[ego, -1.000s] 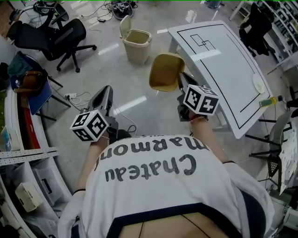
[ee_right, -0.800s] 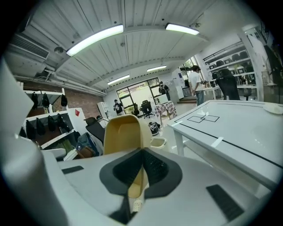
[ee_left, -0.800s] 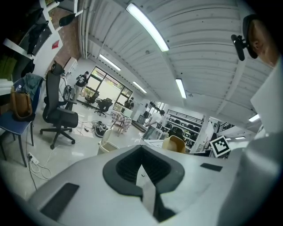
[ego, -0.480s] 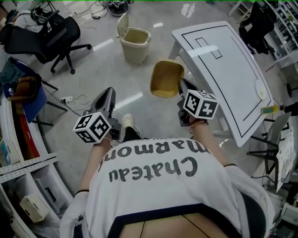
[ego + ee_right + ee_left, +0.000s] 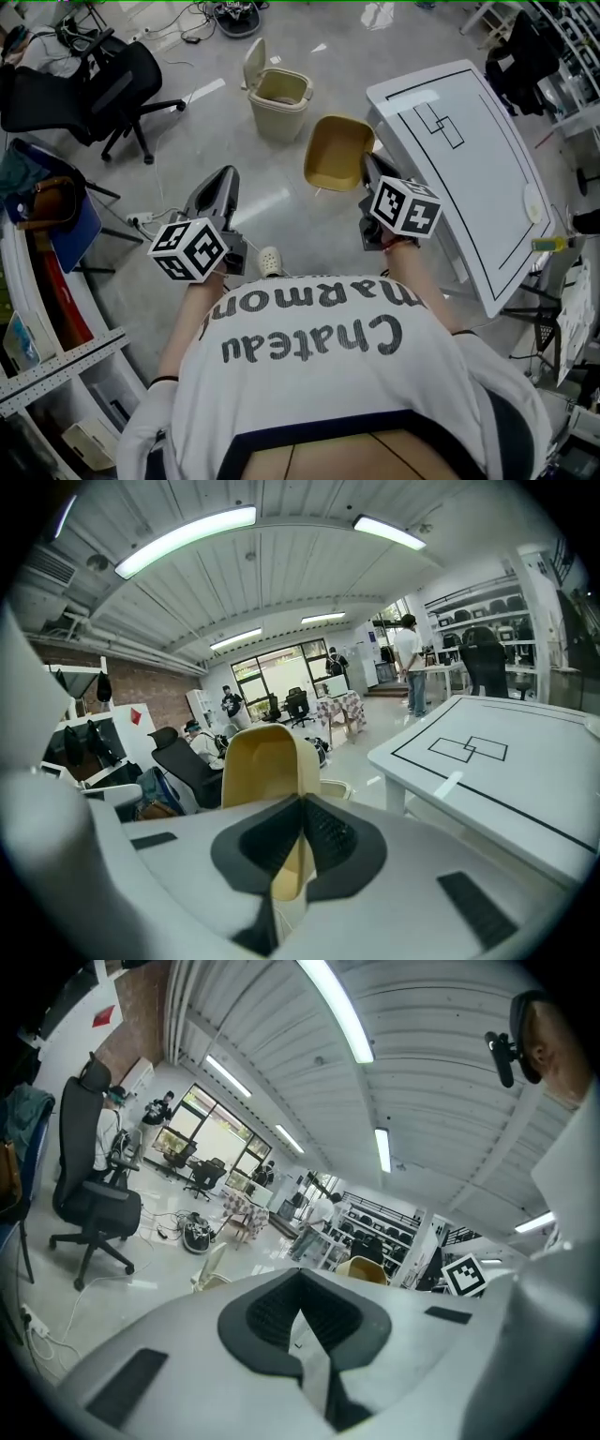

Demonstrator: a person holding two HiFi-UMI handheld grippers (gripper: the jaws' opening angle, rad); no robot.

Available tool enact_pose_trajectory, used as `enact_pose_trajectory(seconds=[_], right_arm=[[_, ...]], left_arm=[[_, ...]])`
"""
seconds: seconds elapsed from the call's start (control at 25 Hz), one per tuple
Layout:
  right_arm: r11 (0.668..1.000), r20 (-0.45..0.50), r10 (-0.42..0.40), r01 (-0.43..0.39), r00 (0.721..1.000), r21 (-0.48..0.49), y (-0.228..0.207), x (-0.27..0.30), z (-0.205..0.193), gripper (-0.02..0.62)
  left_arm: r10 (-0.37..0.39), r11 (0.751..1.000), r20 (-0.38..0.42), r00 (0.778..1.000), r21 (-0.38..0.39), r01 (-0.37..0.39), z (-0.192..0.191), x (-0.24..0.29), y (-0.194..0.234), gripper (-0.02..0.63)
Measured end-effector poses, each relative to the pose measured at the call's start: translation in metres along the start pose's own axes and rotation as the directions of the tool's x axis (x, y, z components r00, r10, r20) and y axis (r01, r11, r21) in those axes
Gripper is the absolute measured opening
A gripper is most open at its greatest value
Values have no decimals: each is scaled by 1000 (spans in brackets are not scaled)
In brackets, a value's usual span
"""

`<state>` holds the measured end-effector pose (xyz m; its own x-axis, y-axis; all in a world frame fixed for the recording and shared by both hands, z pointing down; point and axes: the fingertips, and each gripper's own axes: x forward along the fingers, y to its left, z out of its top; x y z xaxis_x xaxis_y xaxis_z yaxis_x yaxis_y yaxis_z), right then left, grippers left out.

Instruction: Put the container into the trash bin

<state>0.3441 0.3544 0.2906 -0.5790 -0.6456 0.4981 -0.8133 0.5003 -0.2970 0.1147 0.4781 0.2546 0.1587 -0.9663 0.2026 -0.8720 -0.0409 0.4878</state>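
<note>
Container [image 5: 336,150]: one, yellow, held in air over floor, short of bin.
Left gripper [image 5: 223,178]: jaws pressed together, nothing between.
Trash bin [image 5: 277,120]: one, on floor ahead, lid flipped open, well apart from container.
Right gripper [image 5: 364,167]: pinching container by one rim edge.
Tabletop [image 5: 487,187]: one, at right, just beside container.
Grippers: two.
Risks: single-edge pinch may let container swing or slip; early release drops it on floor; off-centre drop may catch bin rim or lid.
</note>
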Motion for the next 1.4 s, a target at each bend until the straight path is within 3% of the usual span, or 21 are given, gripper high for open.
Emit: enact_pose_trajectory(seconds=[0.28, 0.52, 1.0, 1.4], right_arm=[[998, 77, -36, 32, 996, 47, 24, 40, 41, 32], [999, 84, -40, 37, 996, 34, 42, 68, 52, 32], [995, -36, -69, 72, 997, 69, 33, 128, 35, 32], [997, -79, 5, 1, 997, 73, 31, 228, 75, 32]], left_arm=[[-63, 997, 18, 998, 38, 62, 55, 31, 38, 22], [-81, 996, 26, 996, 48, 80, 76, 44, 66, 22], [-29, 999, -25, 999, -27, 29, 62, 66, 119, 21], [61, 998, 2, 998, -20, -61, 90, 113, 164, 22]])
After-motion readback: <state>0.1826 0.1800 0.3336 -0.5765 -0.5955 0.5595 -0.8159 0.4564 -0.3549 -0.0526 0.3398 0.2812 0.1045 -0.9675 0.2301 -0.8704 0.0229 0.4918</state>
